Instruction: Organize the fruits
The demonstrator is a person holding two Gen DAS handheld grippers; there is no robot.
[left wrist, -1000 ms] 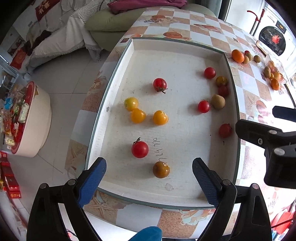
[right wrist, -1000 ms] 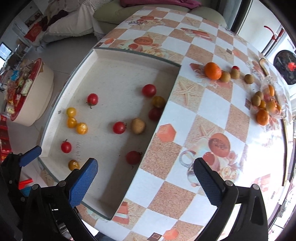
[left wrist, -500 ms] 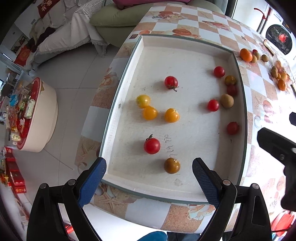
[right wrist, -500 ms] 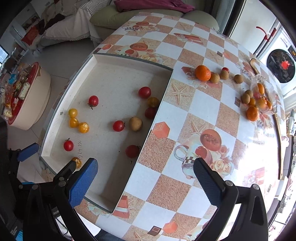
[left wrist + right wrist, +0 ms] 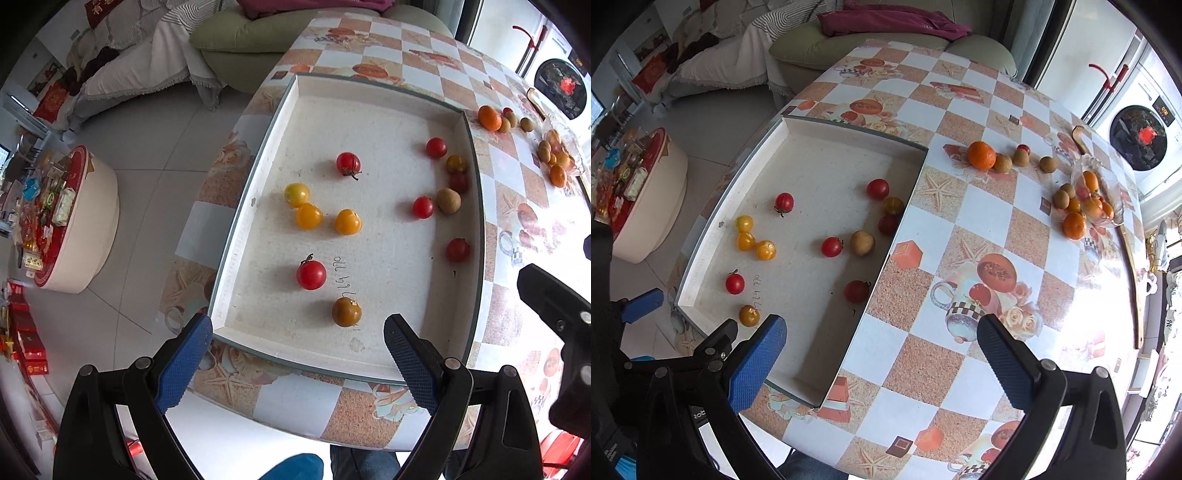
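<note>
A white tray (image 5: pixel 369 110) on the checkered table holds several small tomatoes: red ones (image 5: pixel 311 274), three yellow ones (image 5: pixel 309 216), a brownish one (image 5: pixel 346 311), and a kiwi (image 5: pixel 448 201). My left gripper (image 5: pixel 297 363) is open and empty, above the tray's near edge. My right gripper (image 5: pixel 881 363) is open and empty, above the table by the tray's right wall (image 5: pixel 886 254). An orange (image 5: pixel 981 155) and several kiwis (image 5: pixel 1047 164) lie on the table farther back. More fruit sits in a clear bowl (image 5: pixel 1093 199).
A sofa (image 5: pixel 886 48) stands behind the table. A round red-topped stool (image 5: pixel 66 221) with snacks stands on the floor at the left. A washing machine (image 5: pixel 1137 136) is at the back right. The table edge (image 5: pixel 295 424) is just below my left gripper.
Both grippers have pulled back and risen, so the tray and table look smaller and farther. Nothing on the tray has moved. Both grippers stayed open.
</note>
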